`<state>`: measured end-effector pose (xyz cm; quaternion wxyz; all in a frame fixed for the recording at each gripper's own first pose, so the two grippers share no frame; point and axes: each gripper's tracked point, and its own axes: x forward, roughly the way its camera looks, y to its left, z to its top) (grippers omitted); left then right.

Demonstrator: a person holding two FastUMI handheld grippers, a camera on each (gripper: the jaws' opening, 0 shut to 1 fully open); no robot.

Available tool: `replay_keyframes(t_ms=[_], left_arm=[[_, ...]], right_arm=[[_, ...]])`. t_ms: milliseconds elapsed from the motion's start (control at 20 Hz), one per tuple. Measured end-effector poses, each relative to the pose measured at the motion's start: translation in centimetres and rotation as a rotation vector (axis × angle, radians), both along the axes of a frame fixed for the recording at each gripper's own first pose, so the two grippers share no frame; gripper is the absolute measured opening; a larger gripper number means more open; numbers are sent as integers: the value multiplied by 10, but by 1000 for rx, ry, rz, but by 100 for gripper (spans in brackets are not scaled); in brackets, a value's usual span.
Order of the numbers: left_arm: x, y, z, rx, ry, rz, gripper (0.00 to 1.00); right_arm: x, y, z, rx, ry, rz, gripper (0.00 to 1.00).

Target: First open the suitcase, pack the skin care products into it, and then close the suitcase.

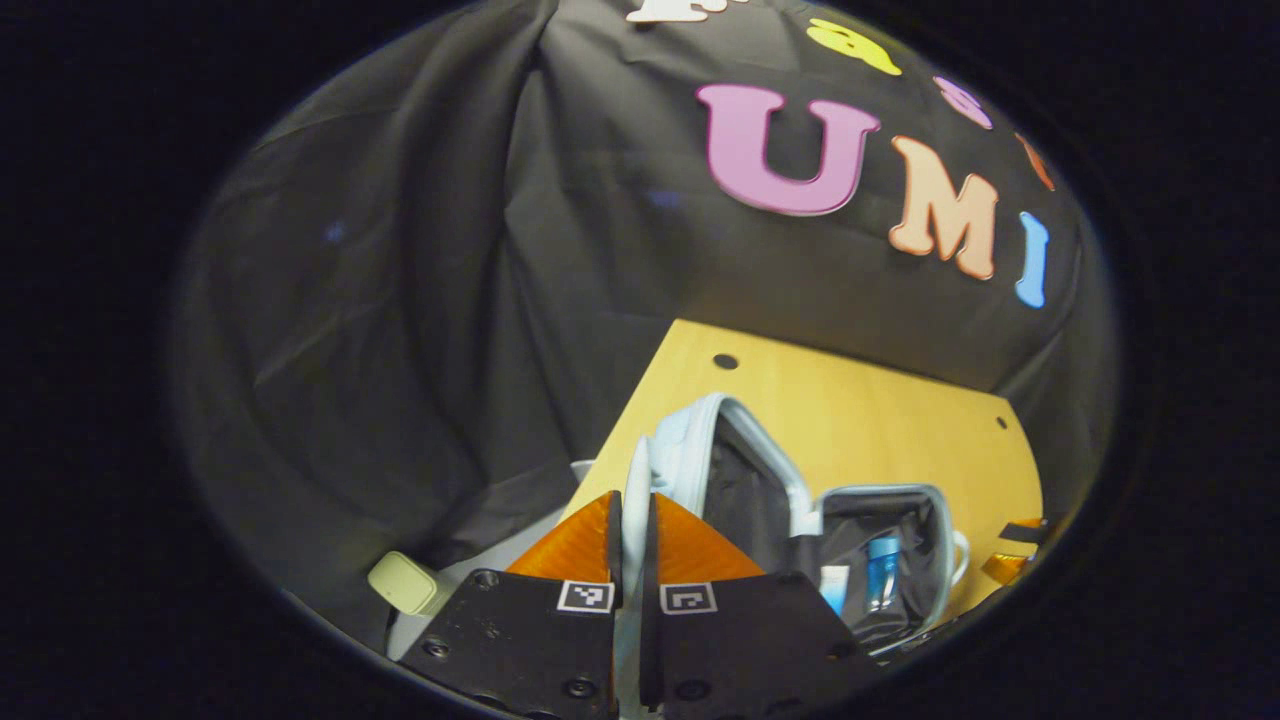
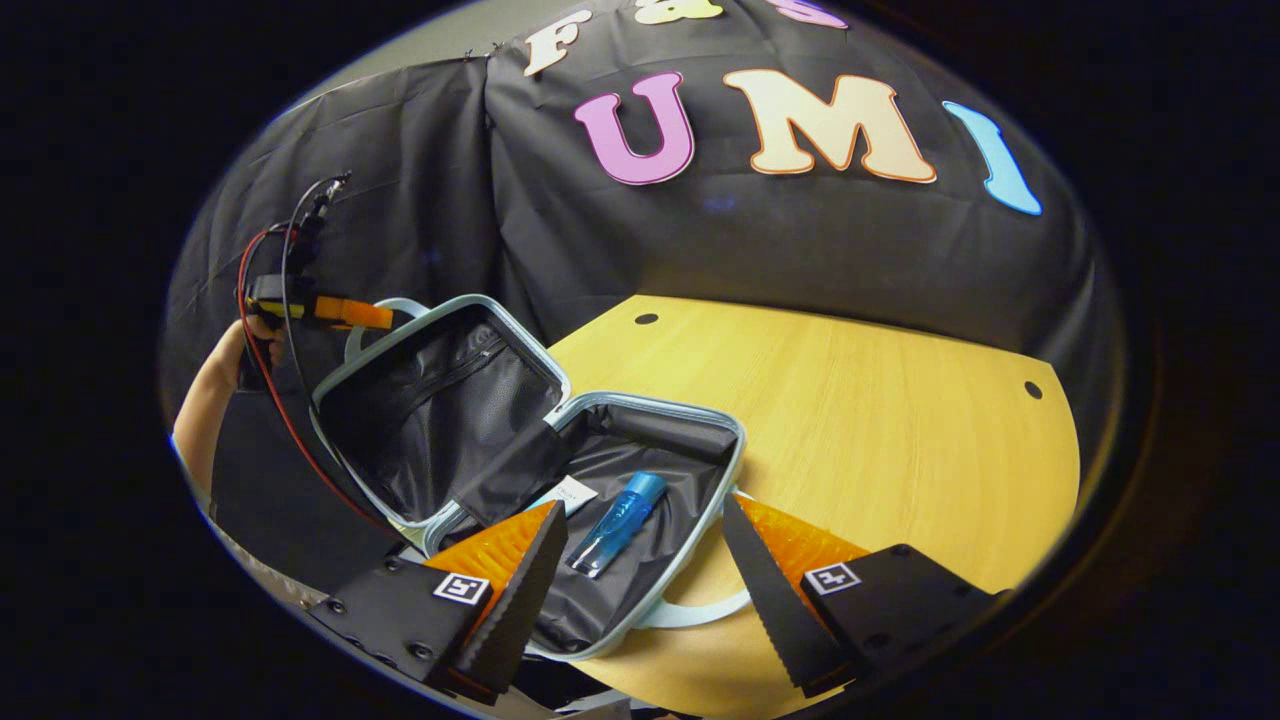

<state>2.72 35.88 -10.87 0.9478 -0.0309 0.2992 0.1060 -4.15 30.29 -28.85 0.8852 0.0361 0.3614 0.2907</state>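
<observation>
Nearest in the left gripper view, the left gripper [image 1: 632, 540] has its fingers pressed onto the pale rim of the suitcase lid [image 1: 690, 450]. The pinch on that edge is probably there to swing the lid, so the closing step appears to be at hand. In the right gripper view this same gripper [image 2: 340, 312] sits at the lid's [image 2: 430, 400] top edge, with a hand [image 2: 215, 385] and trailing cables behind it; its fingertips there are too small to judge.

The right gripper [image 2: 640, 560] hovers low over the near edge of the suitcase [image 2: 735, 450], fingers spread wide and holding nothing, likely clear of the lid's path.

Inside the open base lie a blue tube [image 2: 618, 522] and a white tube [image 2: 565, 495], the latter partly covered by a black fabric flap and the gripper's left finger. Whether more products lie under the lining cannot be told.

The suitcase rests on the table [image 2: 880, 400], near its left edge. A pale handle loop shows at its near side.
</observation>
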Motion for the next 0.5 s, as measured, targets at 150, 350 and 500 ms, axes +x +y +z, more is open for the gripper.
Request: replay_keyframes(t_ms=[150, 350, 500], left_arm=[[2, -47, 26, -5, -49, -66, 2], [13, -115, 42, -17, -87, -168, 2], [22, -164, 44, -54, -99, -250, 3]], right_arm=[[1, -21, 6, 12, -12, -6, 98], [3, -48, 11, 23, -22, -25, 98], [1, -66, 11, 24, -20, -40, 98]])
